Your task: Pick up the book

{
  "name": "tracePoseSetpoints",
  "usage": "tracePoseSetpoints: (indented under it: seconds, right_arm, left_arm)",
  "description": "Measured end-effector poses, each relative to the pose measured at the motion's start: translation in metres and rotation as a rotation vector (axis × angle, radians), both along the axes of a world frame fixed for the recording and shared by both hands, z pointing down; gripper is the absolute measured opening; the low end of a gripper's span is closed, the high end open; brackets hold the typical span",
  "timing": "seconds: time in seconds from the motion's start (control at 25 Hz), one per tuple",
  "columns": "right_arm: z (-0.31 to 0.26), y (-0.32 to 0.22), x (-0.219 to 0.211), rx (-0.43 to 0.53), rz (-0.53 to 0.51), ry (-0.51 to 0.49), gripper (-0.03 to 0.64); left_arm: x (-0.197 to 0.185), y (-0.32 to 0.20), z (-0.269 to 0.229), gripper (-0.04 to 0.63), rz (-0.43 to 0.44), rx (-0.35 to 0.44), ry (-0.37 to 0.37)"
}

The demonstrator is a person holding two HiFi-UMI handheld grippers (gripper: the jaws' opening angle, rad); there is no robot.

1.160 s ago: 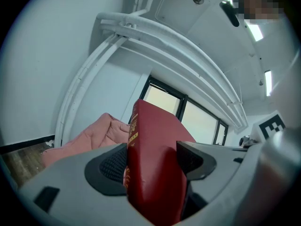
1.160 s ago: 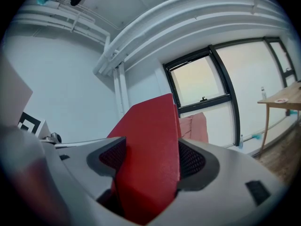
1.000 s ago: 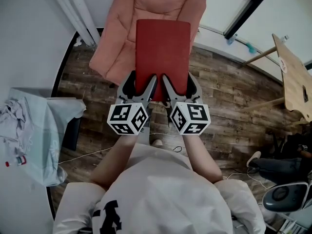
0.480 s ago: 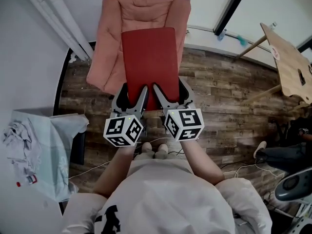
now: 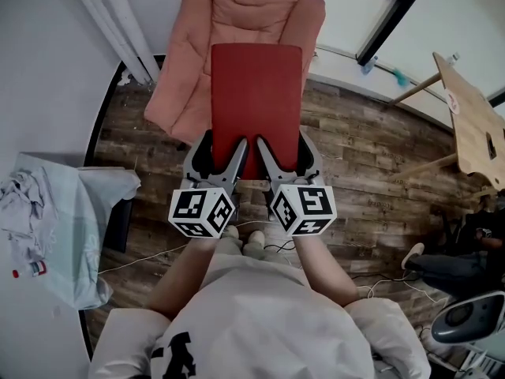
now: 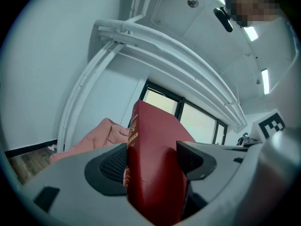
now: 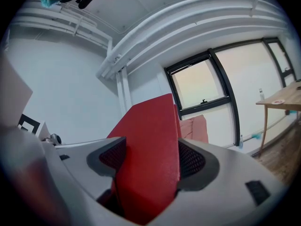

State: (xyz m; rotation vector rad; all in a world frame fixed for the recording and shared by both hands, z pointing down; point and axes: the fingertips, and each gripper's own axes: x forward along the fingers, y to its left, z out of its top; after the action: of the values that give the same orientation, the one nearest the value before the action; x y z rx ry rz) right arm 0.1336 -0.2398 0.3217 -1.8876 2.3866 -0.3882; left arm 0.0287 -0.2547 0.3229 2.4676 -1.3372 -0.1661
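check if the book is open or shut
Shut: the book shows one flat red cover, pinched whole by left claw and right claw.

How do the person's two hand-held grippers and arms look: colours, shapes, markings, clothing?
Both look alike: the left hand-held gripper and the right hand-held gripper are grey with black trim, with dark textured pads and a white cube bearing black square markers. The person wears a white short-sleeved shirt with black print.

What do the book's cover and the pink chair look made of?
Book: hard cover, matte red cloth or leatherette by the look; fine grain, with gilt spine print in the left gripper view. Chair: soft padded fabric, with quilted seams and puffy folds.
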Motion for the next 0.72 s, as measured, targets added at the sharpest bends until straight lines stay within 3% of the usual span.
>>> tracePoseSetpoints:
  seconds: [0.48, 0.72]
  right_arm:
    - [-0.004, 0.031, -0.008, 0.014, 0.013, 0.017, 0.339]
    - [-0.007, 0.071, -0.032, 0.014, 0.027, 0.019, 0.339]
  left_arm:
    - [-0.008, 0.030, -0.003, 0.314, 0.003, 0.029, 0.022]
    - [-0.032, 0.068, -0.006, 0.314, 0.015, 0.032, 0.029]
